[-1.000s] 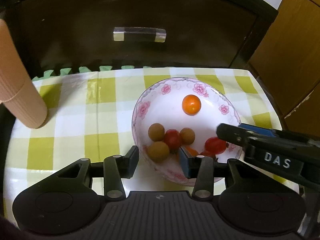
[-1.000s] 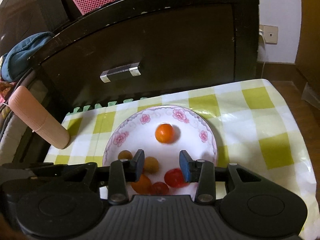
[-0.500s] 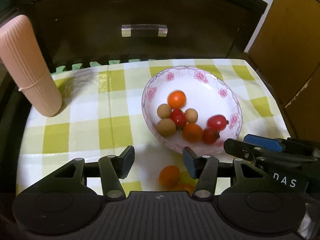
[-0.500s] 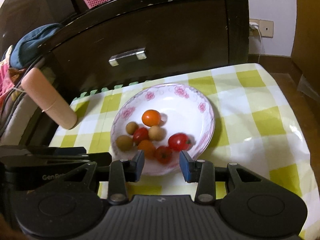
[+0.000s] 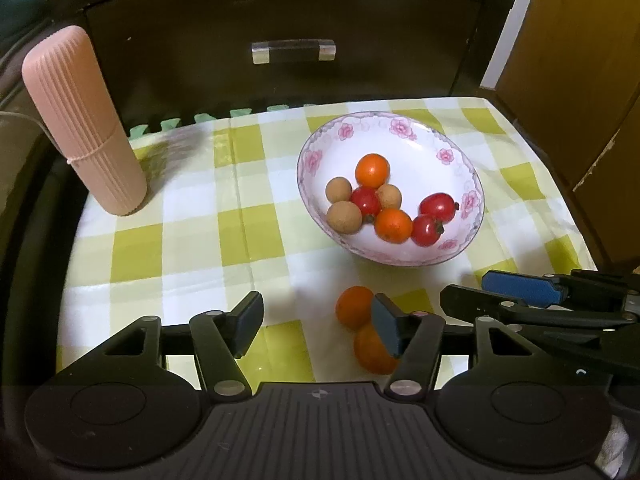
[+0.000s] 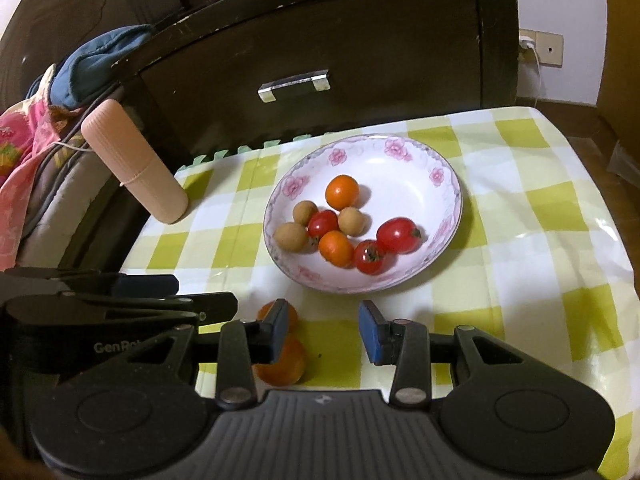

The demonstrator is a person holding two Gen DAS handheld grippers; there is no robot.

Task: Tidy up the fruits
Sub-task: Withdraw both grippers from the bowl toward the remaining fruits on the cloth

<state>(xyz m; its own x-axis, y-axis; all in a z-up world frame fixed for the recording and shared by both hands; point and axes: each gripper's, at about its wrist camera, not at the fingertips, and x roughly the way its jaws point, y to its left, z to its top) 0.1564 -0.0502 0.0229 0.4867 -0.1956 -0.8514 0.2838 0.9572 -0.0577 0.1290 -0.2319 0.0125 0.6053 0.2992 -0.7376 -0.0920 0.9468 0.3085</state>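
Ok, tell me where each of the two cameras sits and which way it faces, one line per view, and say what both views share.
Left wrist: on the left gripper, looking forward and down at the checked tablecloth and flowered bowl; its own opening, empty jaws show, with the right gripper at the right edge.
Right wrist: on the right gripper, facing the same bowl; its own empty jaws show, left gripper at left.
Shared: bowl, two oranges on the cloth, pink ribbed case, dark drawer front.

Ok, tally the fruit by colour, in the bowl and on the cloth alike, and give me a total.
Orange: 4, two in the bowl, at and, and two on the cloth, at and
Red: 3, at and
Brown: 3, at and
Total: 10
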